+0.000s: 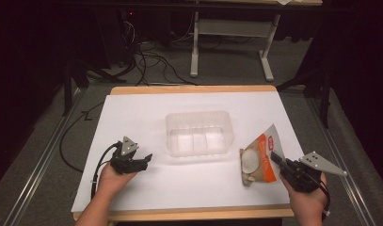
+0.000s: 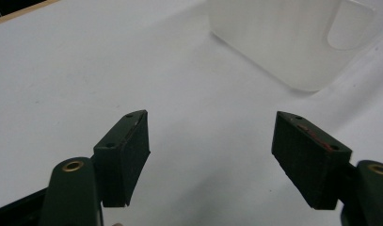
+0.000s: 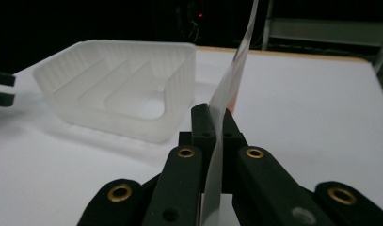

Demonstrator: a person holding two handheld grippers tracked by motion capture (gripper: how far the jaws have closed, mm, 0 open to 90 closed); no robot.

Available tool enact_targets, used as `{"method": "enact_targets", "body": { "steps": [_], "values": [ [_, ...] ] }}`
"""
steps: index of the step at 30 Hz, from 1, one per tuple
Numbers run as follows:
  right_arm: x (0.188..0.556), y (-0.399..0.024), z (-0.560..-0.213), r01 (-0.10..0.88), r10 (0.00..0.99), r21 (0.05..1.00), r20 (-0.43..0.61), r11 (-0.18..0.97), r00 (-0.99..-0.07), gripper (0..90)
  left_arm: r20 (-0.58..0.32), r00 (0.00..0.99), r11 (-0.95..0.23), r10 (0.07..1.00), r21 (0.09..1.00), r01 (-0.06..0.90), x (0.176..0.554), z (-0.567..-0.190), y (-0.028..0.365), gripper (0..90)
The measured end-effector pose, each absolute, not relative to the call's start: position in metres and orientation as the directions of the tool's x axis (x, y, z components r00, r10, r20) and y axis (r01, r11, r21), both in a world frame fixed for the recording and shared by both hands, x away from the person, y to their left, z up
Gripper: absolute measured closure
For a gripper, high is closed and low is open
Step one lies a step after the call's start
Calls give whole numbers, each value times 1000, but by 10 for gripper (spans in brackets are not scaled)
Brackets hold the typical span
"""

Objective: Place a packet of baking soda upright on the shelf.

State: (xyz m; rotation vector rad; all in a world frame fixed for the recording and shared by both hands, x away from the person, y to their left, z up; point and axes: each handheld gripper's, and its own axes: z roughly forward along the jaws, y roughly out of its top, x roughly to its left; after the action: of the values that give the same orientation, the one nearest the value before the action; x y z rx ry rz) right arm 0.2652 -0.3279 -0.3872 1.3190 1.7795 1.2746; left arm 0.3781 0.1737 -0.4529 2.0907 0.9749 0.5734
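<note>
We see the right hand-held gripper (image 1: 275,157) clamped on the edge of an orange and clear packet (image 1: 258,160), its jaws pressed together on the film. The packet hangs tilted at the right of the white bench (image 1: 132,113), its lower end low over the surface, just beside a clear tub (image 1: 199,133) standing at the centre. The left hand-held gripper (image 1: 146,159) rests near the tub's left side, jaws wide apart with nothing between them.
</note>
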Motion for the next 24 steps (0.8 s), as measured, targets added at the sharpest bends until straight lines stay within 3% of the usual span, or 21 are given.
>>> {"method": "enact_targets", "body": {
  "steps": [11, 16, 24],
  "values": [
    [315, -320, -376, 372, 962, 924, 21, 85, -273, 900, 80, 608, -431, 790, 777, 458, 379, -453, 176, 284],
    [320, -321, -380, 359, 957, 932, 56, 51, -284, 894, 82, 610, -437, 788, 773, 460, 379, -454, 175, 284],
    [321, -327, -391, 332, 949, 943, 91, 16, -302, 681, 76, 618, -437, 783, 775, 457, 380, -454, 174, 283]
  ]
}}
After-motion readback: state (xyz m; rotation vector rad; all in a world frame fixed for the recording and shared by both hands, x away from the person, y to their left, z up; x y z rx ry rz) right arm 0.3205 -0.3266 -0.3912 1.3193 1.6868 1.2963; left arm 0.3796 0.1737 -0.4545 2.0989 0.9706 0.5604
